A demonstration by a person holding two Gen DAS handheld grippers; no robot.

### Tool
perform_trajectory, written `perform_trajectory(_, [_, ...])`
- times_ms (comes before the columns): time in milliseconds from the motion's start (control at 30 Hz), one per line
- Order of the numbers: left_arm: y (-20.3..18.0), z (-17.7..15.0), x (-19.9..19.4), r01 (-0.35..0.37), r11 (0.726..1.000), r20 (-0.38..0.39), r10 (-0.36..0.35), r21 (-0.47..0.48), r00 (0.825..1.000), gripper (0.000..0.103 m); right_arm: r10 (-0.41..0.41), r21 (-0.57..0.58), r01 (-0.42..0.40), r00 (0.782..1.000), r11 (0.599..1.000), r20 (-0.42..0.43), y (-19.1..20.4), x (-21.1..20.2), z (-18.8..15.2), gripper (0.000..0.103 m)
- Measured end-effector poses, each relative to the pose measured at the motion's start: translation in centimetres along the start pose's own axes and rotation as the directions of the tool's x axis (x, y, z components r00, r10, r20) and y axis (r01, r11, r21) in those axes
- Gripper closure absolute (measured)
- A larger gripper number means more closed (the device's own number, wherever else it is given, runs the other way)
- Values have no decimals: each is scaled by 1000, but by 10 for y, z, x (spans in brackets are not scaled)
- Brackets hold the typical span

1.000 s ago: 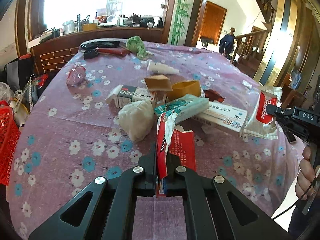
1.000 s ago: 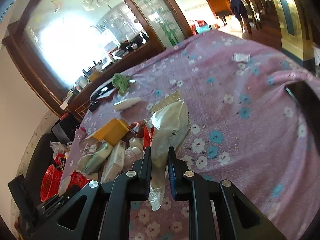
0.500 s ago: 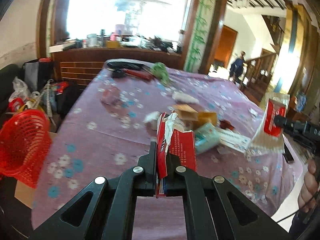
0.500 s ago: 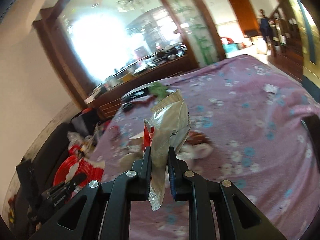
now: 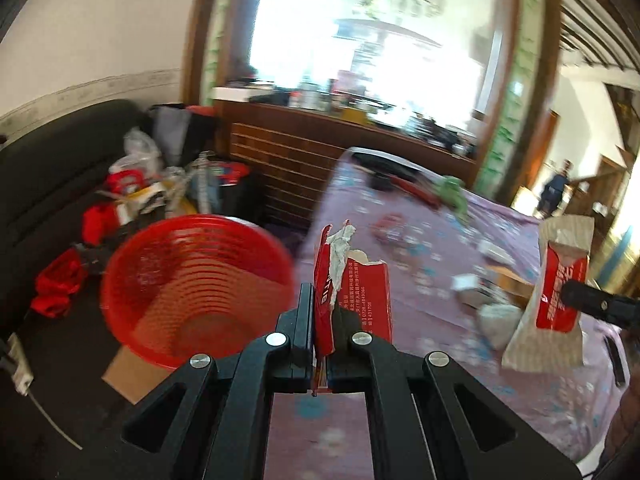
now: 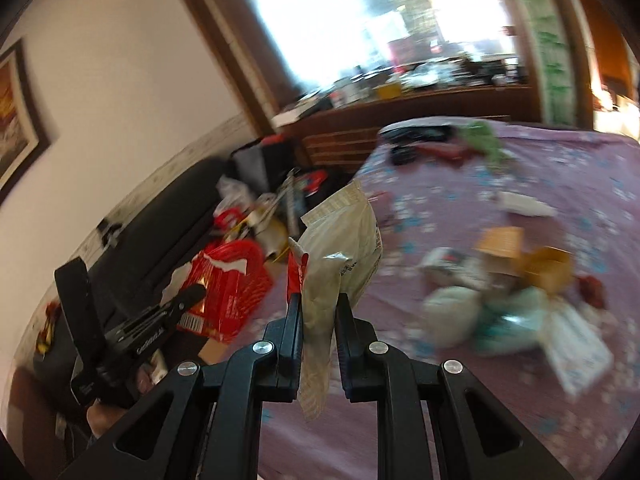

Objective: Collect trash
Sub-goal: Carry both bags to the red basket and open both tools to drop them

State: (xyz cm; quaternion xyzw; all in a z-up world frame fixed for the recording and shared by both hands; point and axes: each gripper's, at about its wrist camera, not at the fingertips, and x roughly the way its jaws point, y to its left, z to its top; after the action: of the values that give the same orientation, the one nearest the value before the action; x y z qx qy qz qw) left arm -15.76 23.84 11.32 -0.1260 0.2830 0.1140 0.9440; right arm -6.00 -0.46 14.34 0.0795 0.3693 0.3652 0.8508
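Red basket now fills the view beside the table.
Left gripper pinches a torn red box, swung toward the basket; right gripper pinches a pale bag over the table edge.

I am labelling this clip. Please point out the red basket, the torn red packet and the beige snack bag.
red basket (image 5: 192,280): left wrist view, on its ribbed inner wall.
torn red packet (image 5: 370,292): left wrist view, on its printed red face.
beige snack bag (image 6: 344,248): right wrist view, on its crinkled upper body.
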Motion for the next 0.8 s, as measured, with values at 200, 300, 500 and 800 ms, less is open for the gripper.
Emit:
perform_trajectory(200, [65,10,17,-86,994,-18,85,-65,996,99,66,-61,-71,995,996,-76,54,68,15,87])
perform_trajectory(300, [88,13,30,-117,990,-35,115,-81,993,99,76,-86,-85,992,993,-97,81,100,20,87])
perform_trajectory(500, [118,15,49,-141,983,-57,135,-114,989,99,83,-112,-100,986,989,-146,120,159,27,87])
perform_trajectory(800, [128,14,55,-157,981,-43,153,-116,987,55,56,-111,-76,983,991,-175,125,196,29,72])
